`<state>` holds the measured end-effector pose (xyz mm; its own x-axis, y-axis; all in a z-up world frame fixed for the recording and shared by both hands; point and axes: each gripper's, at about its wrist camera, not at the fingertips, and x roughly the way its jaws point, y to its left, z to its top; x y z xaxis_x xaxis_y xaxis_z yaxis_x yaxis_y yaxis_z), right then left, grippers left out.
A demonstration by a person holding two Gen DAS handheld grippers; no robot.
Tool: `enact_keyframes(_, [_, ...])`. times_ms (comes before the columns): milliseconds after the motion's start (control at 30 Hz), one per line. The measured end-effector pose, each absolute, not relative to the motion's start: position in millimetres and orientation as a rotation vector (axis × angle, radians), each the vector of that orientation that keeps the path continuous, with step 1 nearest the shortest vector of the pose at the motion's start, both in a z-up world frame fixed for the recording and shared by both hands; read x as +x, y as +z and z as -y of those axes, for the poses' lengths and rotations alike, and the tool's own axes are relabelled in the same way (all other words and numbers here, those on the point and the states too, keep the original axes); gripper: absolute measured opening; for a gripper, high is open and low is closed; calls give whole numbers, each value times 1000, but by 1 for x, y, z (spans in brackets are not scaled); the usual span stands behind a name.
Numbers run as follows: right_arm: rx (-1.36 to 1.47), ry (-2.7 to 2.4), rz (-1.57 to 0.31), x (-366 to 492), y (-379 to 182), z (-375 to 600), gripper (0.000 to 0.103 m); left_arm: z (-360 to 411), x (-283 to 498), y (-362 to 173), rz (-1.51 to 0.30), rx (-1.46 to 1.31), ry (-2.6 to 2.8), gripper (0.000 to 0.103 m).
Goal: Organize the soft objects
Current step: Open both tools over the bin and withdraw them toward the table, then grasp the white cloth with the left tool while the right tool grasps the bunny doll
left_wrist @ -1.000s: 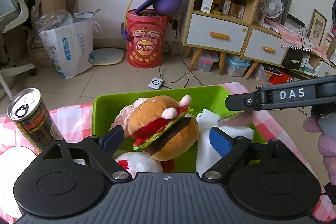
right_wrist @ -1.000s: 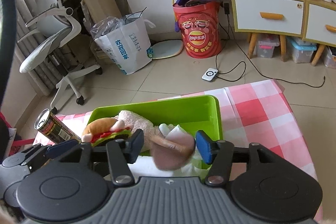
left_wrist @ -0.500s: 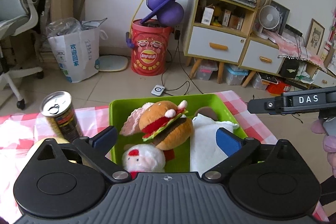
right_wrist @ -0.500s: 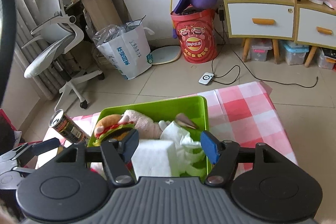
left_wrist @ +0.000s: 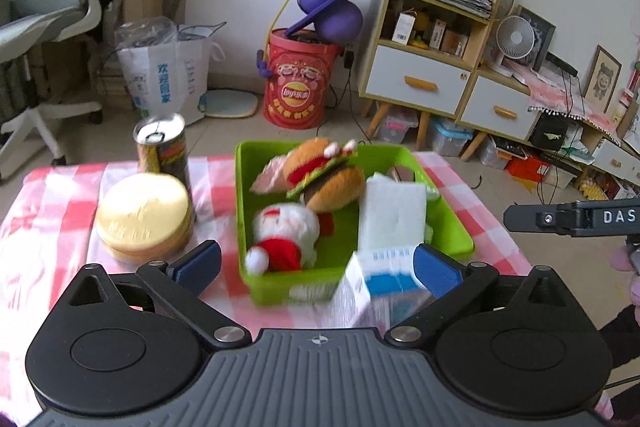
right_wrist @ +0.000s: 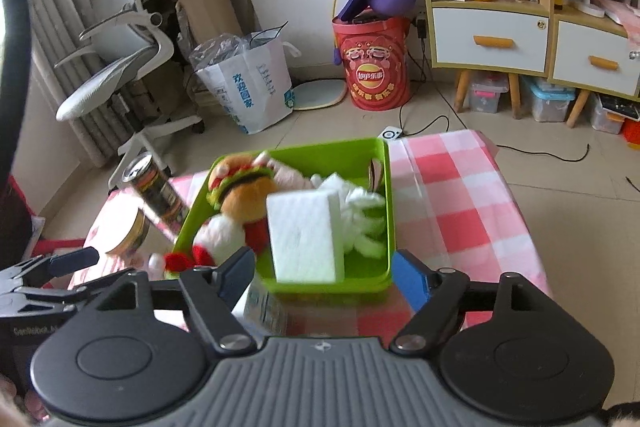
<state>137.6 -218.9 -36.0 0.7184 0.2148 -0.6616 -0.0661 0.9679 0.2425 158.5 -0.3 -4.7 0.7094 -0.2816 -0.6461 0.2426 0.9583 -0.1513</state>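
on the pink-and-white checked tablecloth [left_wrist: 60, 195], toward twelve o'clock from both grippers, a bright green bin [left_wrist: 256, 279] loaded with soft things. at its far end, a plush hamburger [left_wrist: 324, 179]: tan bun, red and green felt layers, dark patty, two small white-and-red nubs on top. against it at nine o'clock, a pale pink plush piece [left_wrist: 268, 179], only partly visible. toward six o'clock from the burger, a santa plush [left_wrist: 286, 231], white and fluffy, red body, white pom-pom at the near wall. at three o'clock in the bin, a white rectangular sponge block [left_wrist: 392, 211], leaning upright, with crumpled white soft material [right_wrist: 360, 211] behind it.

outside the bin at nine o'clock, a round gold tin [left_wrist: 144, 215] and just behind it an upright drink can [left_wrist: 162, 147]. touching the bin's near wall at five o'clock, a blurred white-and-blue carton [left_wrist: 380, 279].

left gripper [left_wrist: 316, 263]: jaws spread as wide as they go, nothing between the blue pads except the bin's near wall and carton below, none of it pinched. right gripper [right_wrist: 324, 279]: jaws opening, hanging over the bin's near edge, pads clear of everything, holding nothing.
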Motion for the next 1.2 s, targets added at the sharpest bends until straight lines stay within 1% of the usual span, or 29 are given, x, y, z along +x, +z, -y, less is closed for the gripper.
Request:
enact_keyframes(400, [177, 122, -780, 76, -66, 206, 70, -10, 105, -28, -780, -92, -246, 98])
enact_keyframes(700, [197, 105, -811, 55, -97, 209, 71, -14, 88, -63, -843, -114, -212, 98])
enact_keyframes(933, [301, 67, -943, 56, -122, 212, 71, 0, 90, -86, -911, -129, -249, 97])
enact_keyframes(1067, [383, 98, -1036, 59, -142, 207, 71, 10, 92, -95, -945, -150, -290, 94])
enact_keyframes(1133, [373, 98, -1058, 60, -149, 203, 71, 13, 92, -98, -959, -168, -304, 90])
enact_keyframes(1200, [370, 98, -1076, 60, -154, 200, 69, 17, 93, -102, -977, -186, -319, 79])
